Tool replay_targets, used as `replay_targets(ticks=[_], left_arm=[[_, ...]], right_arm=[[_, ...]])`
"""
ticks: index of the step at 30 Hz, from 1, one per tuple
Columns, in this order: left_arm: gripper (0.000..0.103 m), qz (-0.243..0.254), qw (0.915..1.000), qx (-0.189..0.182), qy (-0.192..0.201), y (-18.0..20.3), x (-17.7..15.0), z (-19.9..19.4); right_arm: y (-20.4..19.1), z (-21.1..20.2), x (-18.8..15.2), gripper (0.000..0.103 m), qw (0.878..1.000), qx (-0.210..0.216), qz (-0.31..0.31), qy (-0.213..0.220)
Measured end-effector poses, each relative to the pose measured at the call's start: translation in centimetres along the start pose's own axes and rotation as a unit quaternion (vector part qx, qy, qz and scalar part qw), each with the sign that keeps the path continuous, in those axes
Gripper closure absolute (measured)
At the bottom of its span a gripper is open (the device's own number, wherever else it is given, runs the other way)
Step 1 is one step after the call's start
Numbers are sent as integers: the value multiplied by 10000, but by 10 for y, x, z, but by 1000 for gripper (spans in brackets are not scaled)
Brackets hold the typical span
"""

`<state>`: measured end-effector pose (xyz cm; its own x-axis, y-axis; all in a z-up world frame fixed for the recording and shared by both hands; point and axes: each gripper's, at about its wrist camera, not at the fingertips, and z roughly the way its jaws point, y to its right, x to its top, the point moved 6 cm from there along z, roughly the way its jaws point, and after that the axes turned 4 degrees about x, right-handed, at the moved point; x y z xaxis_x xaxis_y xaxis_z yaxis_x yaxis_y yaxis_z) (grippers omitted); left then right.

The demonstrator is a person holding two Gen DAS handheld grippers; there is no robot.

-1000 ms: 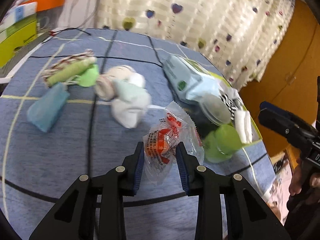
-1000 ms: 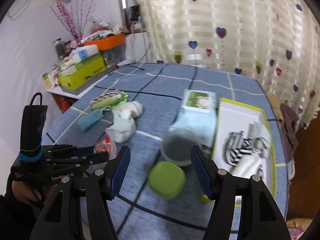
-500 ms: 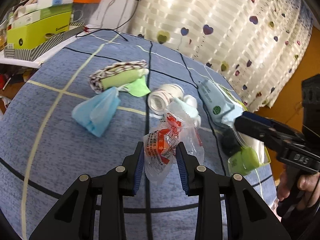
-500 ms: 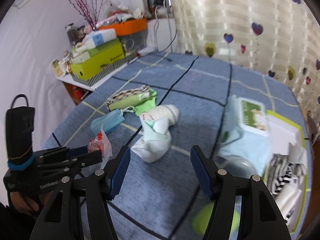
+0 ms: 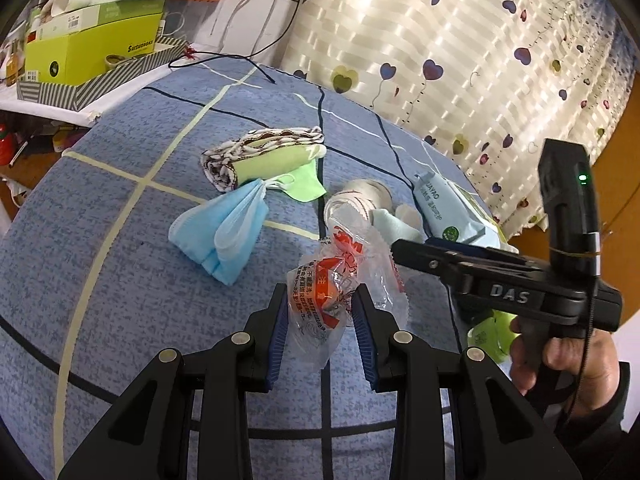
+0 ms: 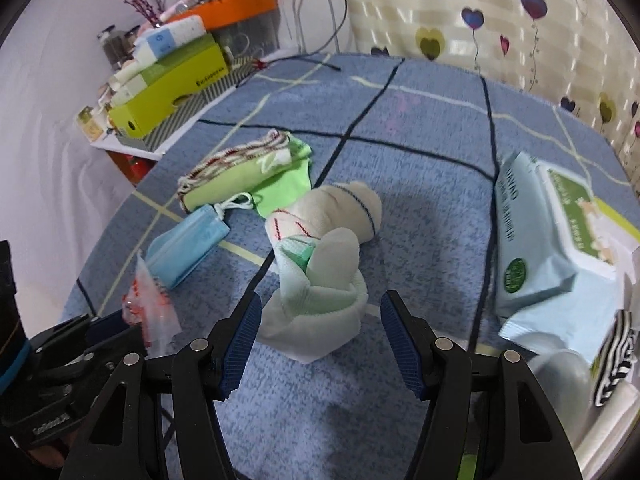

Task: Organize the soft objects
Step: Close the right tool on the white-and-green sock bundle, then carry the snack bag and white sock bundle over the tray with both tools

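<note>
My left gripper (image 5: 322, 320) is shut on a clear plastic packet with red print (image 5: 324, 280), held above the blue cloth; the packet also shows in the right wrist view (image 6: 150, 312). My right gripper (image 6: 320, 340) is open, its jaws on either side of a pale green and white sock bundle (image 6: 320, 300) without touching it. A rolled cream sock (image 6: 344, 208) lies just behind. A blue face mask (image 5: 220, 236), a green mask (image 5: 306, 184) and a folded green and patterned cloth (image 5: 260, 156) lie further left.
A pale blue wet-wipes pack (image 6: 556, 240) lies right of the socks, beside a white tray with a green rim (image 6: 616, 224) holding a striped item (image 6: 614, 364). A yellow-green box (image 5: 92, 48) and clutter stand on a shelf at the far left. A curtain hangs behind.
My right gripper has swung left, from the jar and green lid to the sock bundle. My left gripper has turned left, still holding the packet.
</note>
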<state>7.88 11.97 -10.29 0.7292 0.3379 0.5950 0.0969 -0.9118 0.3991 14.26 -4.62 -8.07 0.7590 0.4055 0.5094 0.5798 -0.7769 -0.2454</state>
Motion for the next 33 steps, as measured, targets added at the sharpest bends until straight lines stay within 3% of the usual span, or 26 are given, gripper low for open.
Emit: replay_targets(ticks=[4,7,19,33], left_arm=[[70,-31,10000,29,-43,-1,0,3],[70,-41,10000,55,-33,0,2,3],[70,52,9999,-74,75,29,8,-4],[70,489,9978,-331,291,100,18,-20]], right_arm=[[-1,14,-3,67,9997,155,62,-169],[-1,12,-5,73,9997,202,74,-86],[-7,-47,-8,74,9978,336,-207,538],[15,-136,-23,74,9897,109,-189,1414]])
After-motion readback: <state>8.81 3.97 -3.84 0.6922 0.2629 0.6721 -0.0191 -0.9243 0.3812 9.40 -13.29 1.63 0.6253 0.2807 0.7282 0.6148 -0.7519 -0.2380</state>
